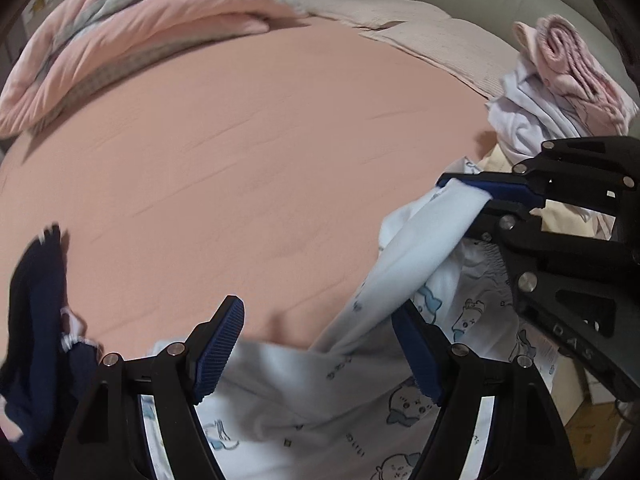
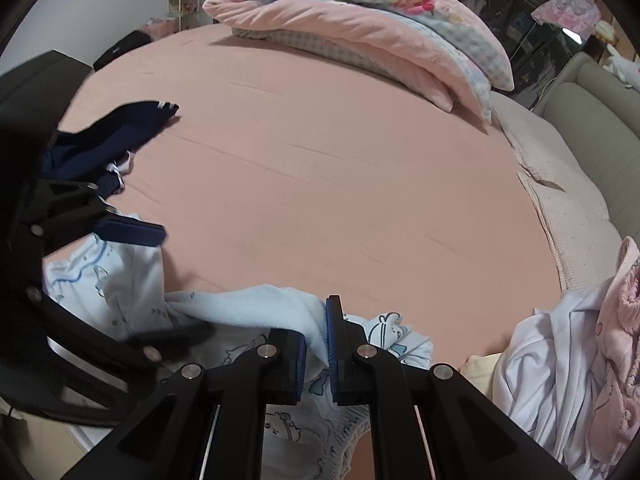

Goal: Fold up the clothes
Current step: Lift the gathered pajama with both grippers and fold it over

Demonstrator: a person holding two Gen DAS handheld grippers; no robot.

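Note:
A pale blue garment (image 1: 304,408) printed with cartoon animals lies bunched at the near edge of the pink bed sheet (image 1: 248,168). My right gripper (image 2: 318,348) is shut on a fold of its plain blue fabric (image 2: 256,304) and holds it lifted; in the left wrist view this right gripper (image 1: 476,198) comes in from the right. My left gripper (image 1: 318,352) stands open over the garment, and its pads (image 1: 220,348) do not press on the cloth. From the right wrist view the left gripper (image 2: 152,284) is at the left, above the garment (image 2: 116,276).
A navy garment (image 2: 120,128) lies left on the sheet (image 2: 340,184). A pile of white and pink clothes (image 2: 568,360) sits at the right edge. A folded pink quilt (image 2: 360,28) lies at the far side. A beige headboard (image 2: 600,120) bounds the bed.

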